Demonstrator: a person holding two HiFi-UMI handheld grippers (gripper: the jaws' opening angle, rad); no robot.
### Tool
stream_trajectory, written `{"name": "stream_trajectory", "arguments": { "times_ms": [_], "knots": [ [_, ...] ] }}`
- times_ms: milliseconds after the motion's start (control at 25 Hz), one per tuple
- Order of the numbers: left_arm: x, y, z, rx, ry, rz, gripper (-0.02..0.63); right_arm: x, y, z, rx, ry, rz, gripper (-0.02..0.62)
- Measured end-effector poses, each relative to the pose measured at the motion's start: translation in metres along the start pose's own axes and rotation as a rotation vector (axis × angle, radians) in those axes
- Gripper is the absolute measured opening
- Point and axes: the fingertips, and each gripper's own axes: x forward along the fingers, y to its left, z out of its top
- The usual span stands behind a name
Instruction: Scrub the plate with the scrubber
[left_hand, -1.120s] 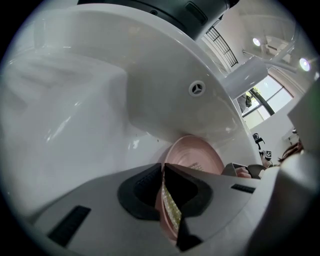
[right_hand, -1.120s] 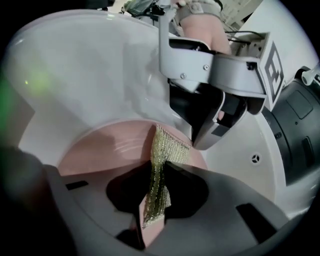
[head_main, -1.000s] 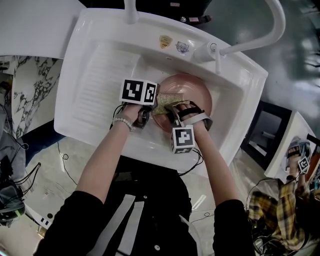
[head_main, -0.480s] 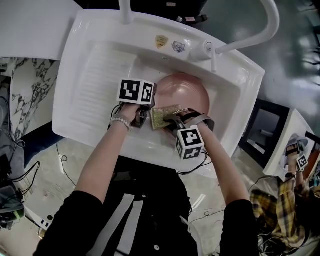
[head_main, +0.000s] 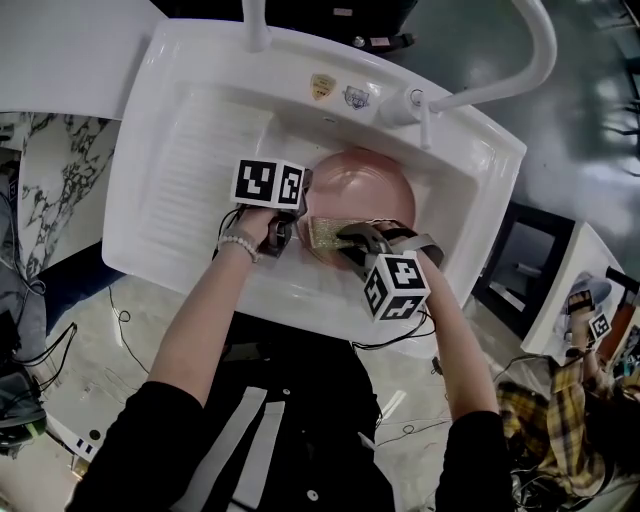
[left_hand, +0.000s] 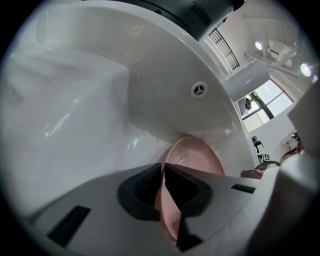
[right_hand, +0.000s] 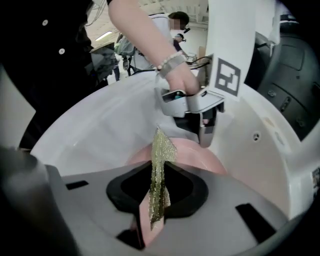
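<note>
The left gripper (left_hand: 163, 172) is clamped on the rim of the pink plate (head_main: 365, 185), which is tilted in the sink (head_main: 200, 60) basin near its front edge. The right gripper (right_hand: 157, 195) pinches the gold mesh scrubber (right_hand: 161, 150). Hard rubbing could twist the plate out of that thin rim grip or fold the limp scrubber. The two stickers (head_main: 322, 85) by the tap are too small to read.

Bright, even indoor light fills the head view, with soft sheen on the white sink (head_main: 190, 150) toward 10 o'clock and only faint shadows. Both gripper views bulge strongly and fall to black at their round edges. In the left one the windows (left_hand: 260, 102) burn out at 3 o'clock, and the nearest parts look soft, perhaps out of focus.
</note>
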Motion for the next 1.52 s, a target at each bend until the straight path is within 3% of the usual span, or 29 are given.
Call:
{"name": "stream_trajectory", "arguments": {
  "times_ms": [160, 320, 480, 920, 1520],
  "knots": [
    [-0.001, -0.001, 0.0, -0.005, 0.002, -0.006, 0.021, -0.013, -0.05, -0.014, 0.125, 0.006, -0.24, 0.071],
    [-0.001, -0.001, 0.0, -0.004, 0.001, -0.005, 0.021, -0.025, -0.096, -0.036, 0.171, 0.107, -0.464, 0.071],
    [-0.001, -0.001, 0.001, -0.003, 0.002, -0.006, 0.021, -0.019, -0.115, -0.055, 0.204, 0.191, -0.548, 0.071],
    [-0.001, -0.001, 0.0, 0.008, 0.0, -0.005, 0.021, 0.022, -0.105, -0.075, 0.118, 0.354, -0.503, 0.075],
    [-0.002, -0.002, 0.001, 0.008, -0.003, -0.005, 0.021, 0.045, -0.058, -0.042, 0.102, 0.257, -0.289, 0.077]
  ]
}}
